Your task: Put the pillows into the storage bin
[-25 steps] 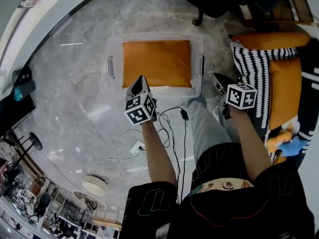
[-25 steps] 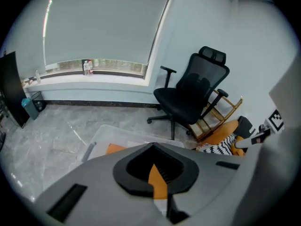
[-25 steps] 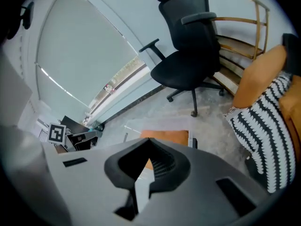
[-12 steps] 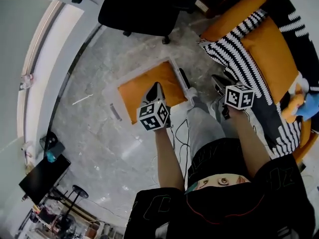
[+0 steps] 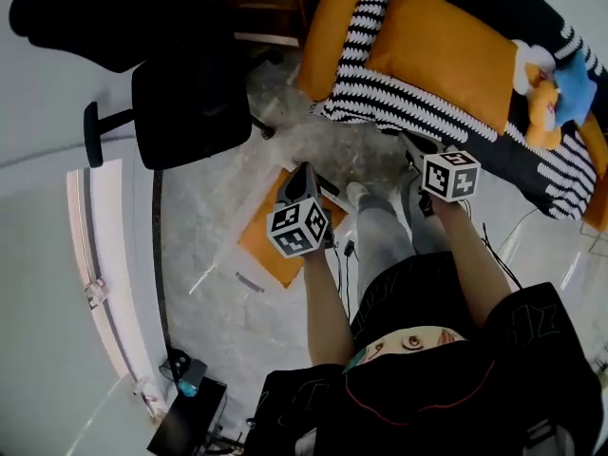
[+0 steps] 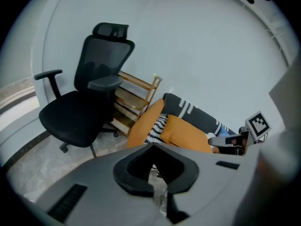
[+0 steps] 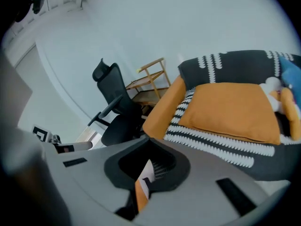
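An orange pillow (image 5: 274, 245) lies in the clear storage bin (image 5: 249, 281) on the floor, partly hidden under my left gripper (image 5: 302, 174), which is shut and holds nothing. My right gripper (image 5: 414, 146) is also shut and empty, hanging just short of the sofa's front edge. On the sofa lies a second orange pillow (image 5: 442, 53) (image 7: 235, 109) (image 6: 188, 133) on a black-and-white striped cover (image 5: 380, 84). A third orange cushion (image 5: 332, 22) leans at the sofa's left end. In the left gripper view the right gripper (image 6: 233, 141) shows at the right.
A black office chair (image 5: 190, 93) (image 6: 89, 102) stands left of the sofa, with a wooden shelf (image 6: 134, 100) behind it. An orange and blue soft toy (image 5: 551, 79) sits at the sofa's right end. Cables (image 5: 347, 255) trail on the marble floor by the person's legs.
The view has swung from the bin to the sofa. Both grippers have left the bin and risen toward the sofa, rolling as they went. Both stayed shut and empty.
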The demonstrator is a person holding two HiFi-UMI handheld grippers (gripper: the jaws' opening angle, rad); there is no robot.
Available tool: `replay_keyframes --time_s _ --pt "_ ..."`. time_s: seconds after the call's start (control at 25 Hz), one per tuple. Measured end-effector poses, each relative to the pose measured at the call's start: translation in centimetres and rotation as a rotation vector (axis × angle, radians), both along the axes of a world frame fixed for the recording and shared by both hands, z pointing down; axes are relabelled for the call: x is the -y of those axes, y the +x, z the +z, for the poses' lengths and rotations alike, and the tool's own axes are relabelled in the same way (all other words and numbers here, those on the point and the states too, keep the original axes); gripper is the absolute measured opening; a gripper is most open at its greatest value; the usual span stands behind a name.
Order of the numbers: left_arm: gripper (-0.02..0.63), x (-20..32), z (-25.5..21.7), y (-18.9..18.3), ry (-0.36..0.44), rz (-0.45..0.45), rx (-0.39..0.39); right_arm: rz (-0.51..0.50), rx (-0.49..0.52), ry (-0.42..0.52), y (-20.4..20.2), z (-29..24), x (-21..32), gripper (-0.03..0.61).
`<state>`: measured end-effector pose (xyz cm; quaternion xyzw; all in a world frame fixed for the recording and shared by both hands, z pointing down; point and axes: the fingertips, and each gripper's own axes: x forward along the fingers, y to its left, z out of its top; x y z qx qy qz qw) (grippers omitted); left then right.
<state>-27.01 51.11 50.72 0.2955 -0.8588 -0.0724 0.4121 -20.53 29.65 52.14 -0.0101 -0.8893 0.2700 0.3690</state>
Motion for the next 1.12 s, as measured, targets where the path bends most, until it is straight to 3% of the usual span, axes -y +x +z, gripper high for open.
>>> replay_keyframes --time_s 0.2,0.48,0.84,1.12 --pt "-0.002 9.2 -1.3 -0.3 -0.004 0.155 0.01 0.145 0.003 0.03 3.0 -0.4 8.4 0.003" --pt "-0.002 20.2 -2.1 0.7 -0.016 0.271 0.004 0.307 0.0 0.025 6.6 -0.1 19.1 0.003" --pt "-0.002 32.3 -2.7 2.1 -0.031 0.348 0.027 0.382 0.004 0.046 9.9 -0.8 30.9 0.003" --pt "-0.002 38.6 -2.8 2.3 -0.051 0.438 0.045 0.45 -0.012 0.093 12.8 -1.4 37.0 0.003"
